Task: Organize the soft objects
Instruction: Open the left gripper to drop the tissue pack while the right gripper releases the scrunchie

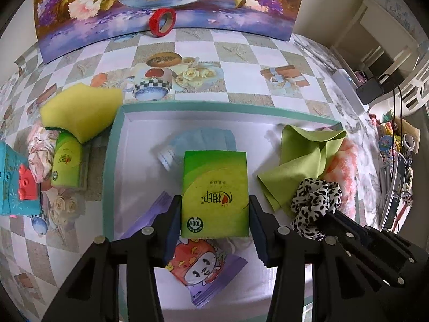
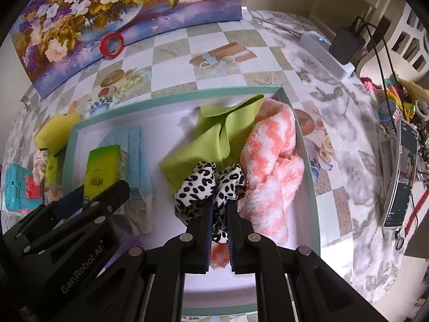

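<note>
While both grippers pointed down into the teal-rimmed box (image 1: 118, 123), the left gripper (image 1: 214, 209) clamped a green tissue pack (image 1: 214, 187) low over the box floor, above a purple wipes packet (image 1: 206, 268); the right gripper (image 2: 219, 209) had its jaws nearly closed, pinching a leopard-print scrunchie (image 2: 203, 187) betw. a green cloth (image 2: 214, 136) & a pink fluffy towel (image 2: 270, 166). Risk: scrunchie fabric may snag on the pads at release & lift back out; the tissue pack may land tilted on the packet & slide.

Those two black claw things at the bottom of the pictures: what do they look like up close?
Both are matte black plastic. The left gripper and right gripper each have two flat fingers lined with dark blue ribbed pads, jointed by round silver rivets. White lettering reads GenRobot.AI on the left one's side. No hands or sleeves show.
</note>
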A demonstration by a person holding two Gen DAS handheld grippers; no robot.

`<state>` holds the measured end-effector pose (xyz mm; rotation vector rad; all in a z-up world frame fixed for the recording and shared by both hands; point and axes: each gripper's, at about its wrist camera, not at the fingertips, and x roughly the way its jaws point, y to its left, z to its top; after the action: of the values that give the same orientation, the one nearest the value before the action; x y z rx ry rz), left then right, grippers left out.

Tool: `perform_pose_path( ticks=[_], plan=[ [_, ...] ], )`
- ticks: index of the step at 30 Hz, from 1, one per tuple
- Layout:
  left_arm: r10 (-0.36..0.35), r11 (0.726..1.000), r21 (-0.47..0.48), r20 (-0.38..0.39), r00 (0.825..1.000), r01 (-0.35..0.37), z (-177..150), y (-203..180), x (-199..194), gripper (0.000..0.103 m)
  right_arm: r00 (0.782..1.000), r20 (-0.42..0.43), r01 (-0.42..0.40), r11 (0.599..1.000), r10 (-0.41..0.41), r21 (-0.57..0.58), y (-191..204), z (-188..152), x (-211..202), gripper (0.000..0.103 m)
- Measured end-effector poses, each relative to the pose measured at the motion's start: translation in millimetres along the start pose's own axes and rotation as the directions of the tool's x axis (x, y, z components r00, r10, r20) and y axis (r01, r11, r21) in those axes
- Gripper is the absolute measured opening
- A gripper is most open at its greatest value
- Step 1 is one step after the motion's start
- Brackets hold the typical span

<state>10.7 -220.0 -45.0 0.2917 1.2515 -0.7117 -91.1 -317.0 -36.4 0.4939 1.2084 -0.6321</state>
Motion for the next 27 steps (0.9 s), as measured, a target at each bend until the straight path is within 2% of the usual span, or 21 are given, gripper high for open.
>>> perform_pose_path(
  ticks=[4,9,16,20,27],
  plan=[
    [-0.012,1.0,-0.023,-0.007,1.0,0.011,3,4,-8,0.061,1.0,0.019,0.004,1.0,-0.004,-0.001,1,1,-8,0.014],
    [-0.026,0.999,-0.043,-0.006,1.0,0.025,5,10,-17,0.069,0.999,0.037,-0.002,1.0,0.002,0.005,0,2,-17,0.014],
    [-0.004,0.997,-0.081,0.017,1.0,0.005,7,22,-36,0.07,0.997,0.078,-0.014,1.0,0.013,0.003,0,3,-33,0.014],
    [0.013,0.994,-0.11,0.006,1.0,-0.012,5,31,-39,0.071,0.997,0.08,-0.009,1.0,0.009,-0.003,2,3,-34,0.018],
    [0.081,0.983,-0.163,-0.039,0.996,-0.086,0,50,-33,0.071,0.997,0.07,0.009,1.0,-0.008,-0.007,2,2,-29,0.019]
  ],
)
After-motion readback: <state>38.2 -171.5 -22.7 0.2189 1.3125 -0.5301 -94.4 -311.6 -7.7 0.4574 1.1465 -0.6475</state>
